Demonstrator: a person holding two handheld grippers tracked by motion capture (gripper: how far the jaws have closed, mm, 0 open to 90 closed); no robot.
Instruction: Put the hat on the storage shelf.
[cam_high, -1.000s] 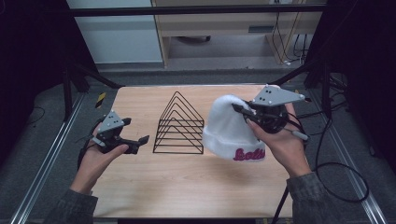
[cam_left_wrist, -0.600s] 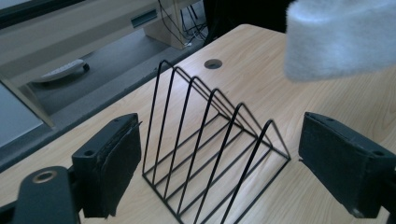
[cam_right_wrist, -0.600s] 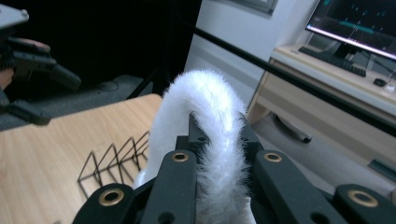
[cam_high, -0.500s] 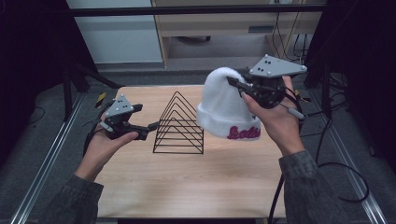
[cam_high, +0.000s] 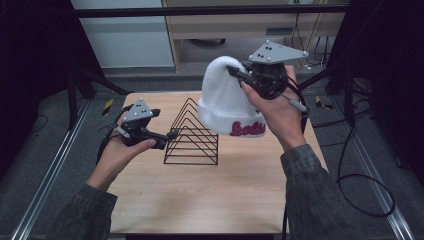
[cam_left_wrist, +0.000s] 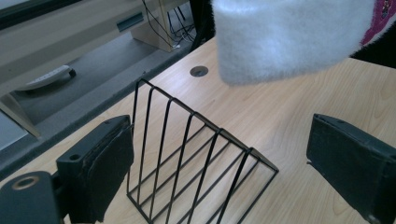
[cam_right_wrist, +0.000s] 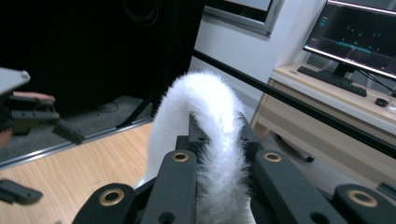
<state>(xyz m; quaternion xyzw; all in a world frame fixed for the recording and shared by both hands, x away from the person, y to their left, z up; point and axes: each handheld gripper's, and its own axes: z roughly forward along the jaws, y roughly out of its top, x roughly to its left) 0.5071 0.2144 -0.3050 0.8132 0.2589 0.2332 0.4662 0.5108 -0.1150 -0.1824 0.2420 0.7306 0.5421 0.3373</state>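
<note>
1. We see the right tool (cam_high: 240, 75) raised above the desk's far right part, its jaws pinching the crown of a white beanie (cam_high: 225, 100), which hangs clear of the desk with its cuff downward.
2. The left tool (cam_high: 167, 137) is held low near the desk's left edge, jaws spread wide, tips just beside a black wire rack (cam_high: 192, 135).
3. The rack stands near the middle of the wooden desk (cam_high: 200, 195).
4. Behind the far edge we see a pale cabinet (cam_high: 210, 35); in the right gripper view, a lit monitor (cam_right_wrist: 359, 32) and keyboard (cam_right_wrist: 331, 79).
</note>
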